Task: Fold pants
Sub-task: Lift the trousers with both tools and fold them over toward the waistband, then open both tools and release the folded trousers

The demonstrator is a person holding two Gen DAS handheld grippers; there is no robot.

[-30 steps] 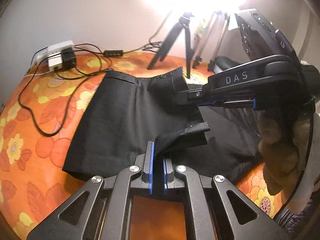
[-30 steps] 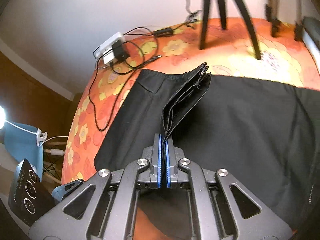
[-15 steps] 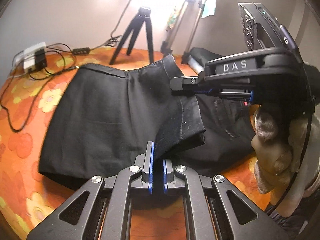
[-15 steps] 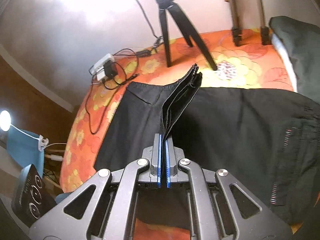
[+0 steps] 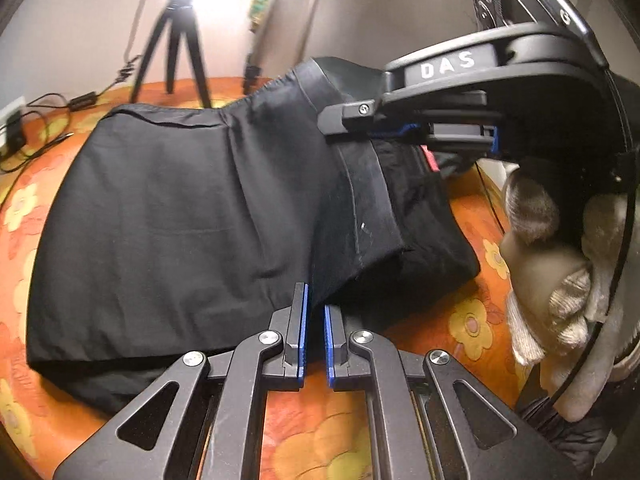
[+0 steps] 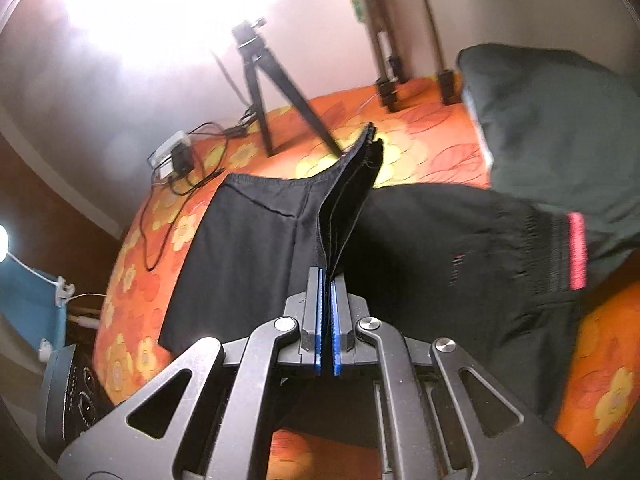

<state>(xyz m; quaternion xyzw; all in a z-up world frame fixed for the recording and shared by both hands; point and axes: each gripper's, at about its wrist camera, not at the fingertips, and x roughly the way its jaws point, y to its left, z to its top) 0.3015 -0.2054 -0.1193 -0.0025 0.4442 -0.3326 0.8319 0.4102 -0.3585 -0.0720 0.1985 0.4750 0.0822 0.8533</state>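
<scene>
Black pants (image 5: 168, 216) are spread on an orange flowered cover (image 5: 472, 320), with one folded edge lifted off it. That edge is clamped at one corner by the left gripper (image 5: 314, 320) and further along by the right gripper (image 6: 327, 312), both closed on the cloth.

The pants (image 5: 192, 208) are plain black, with a red strip at the waistband (image 6: 577, 250); the cover (image 6: 432, 148) beneath is orange, patterned with yellow flowers and red leaf shapes; each tool (image 5: 315, 320) (image 6: 327, 312) is black with blue pads (image 5: 305, 328); the tripod (image 6: 264, 80) is black; the glove (image 5: 560, 300) is beige.
</scene>
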